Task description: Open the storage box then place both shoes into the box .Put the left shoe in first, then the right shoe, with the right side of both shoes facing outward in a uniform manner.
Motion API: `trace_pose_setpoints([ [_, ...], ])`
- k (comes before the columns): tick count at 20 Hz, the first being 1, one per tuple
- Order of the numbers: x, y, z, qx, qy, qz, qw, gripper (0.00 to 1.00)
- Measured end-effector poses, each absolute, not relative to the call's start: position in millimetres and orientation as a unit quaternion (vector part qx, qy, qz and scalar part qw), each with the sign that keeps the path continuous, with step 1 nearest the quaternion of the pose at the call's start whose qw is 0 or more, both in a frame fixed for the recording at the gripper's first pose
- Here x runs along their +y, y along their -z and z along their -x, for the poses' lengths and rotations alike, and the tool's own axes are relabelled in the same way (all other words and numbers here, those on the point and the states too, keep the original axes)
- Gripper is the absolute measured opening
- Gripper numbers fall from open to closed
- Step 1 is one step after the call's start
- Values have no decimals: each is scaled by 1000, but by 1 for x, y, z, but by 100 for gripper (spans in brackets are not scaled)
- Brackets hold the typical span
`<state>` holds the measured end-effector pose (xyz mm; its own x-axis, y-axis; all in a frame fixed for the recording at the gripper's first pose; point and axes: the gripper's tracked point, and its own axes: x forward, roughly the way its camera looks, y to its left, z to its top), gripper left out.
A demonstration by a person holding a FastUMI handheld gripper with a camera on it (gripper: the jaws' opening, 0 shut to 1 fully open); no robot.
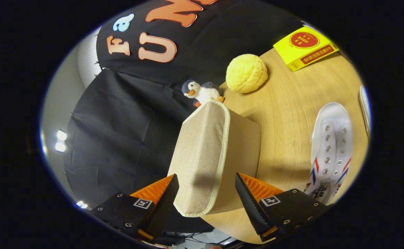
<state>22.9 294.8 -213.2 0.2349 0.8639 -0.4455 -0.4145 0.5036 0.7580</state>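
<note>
Gripper view: tongs (207, 193) spread wide, nothing clamped. The beige fabric storage box (208, 155) sits right between the two fingers and runs on ahead of them. Its near end reaches down into the gap, with the woven face toward the left finger (165, 197) and the smoother side toward the right finger (248, 200). Clear space shows on both sides of the box, so neither finger presses on it (left one looks closer, but I can't tell if it grazes the fabric). The box has a pale trim along its edges and looks closed; from this angle I can't say which panel is the lid.

The box stands on the round wooden desk (288, 103), close to its rim. A white shoe (329, 148) lies on the desk beyond the right finger, off to that side and well apart from the box. It has metal eyelets in two rows and red and blue stripes near the printed end, and that printed end is partly hidden behind the right finger's body. A sliver of another white thing (365, 103) shows just past the shoe at the desk's far side (too little showing to say what it is).

Beyond the box: a small plush penguin (202, 91) sits just behind its far top edge, at the desk rim. A yellow lumpy ball (246, 73) lies near the penguin, further in on the desk. A yellow book (305, 46) with a red disc on its cover lies flat further on.

Black cloth wall (119, 131) hangs behind the desk.
</note>
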Motion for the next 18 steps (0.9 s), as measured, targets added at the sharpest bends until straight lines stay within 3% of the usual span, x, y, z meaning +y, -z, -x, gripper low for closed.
trace_pose_setpoints([
  [6, 313, 211, -14, 467, -468, -291, 692, 98],
  [12, 306, 176, -20, 441, -474, -322, 691, 93],
  [14, 307, 162, -24, 423, -476, -323, 700, 80],
  [16, 309, 154, -23, 406, -476, -315, 714, 57],
  [18, 315, 137, -17, 399, -482, -326, 709, 25],
])
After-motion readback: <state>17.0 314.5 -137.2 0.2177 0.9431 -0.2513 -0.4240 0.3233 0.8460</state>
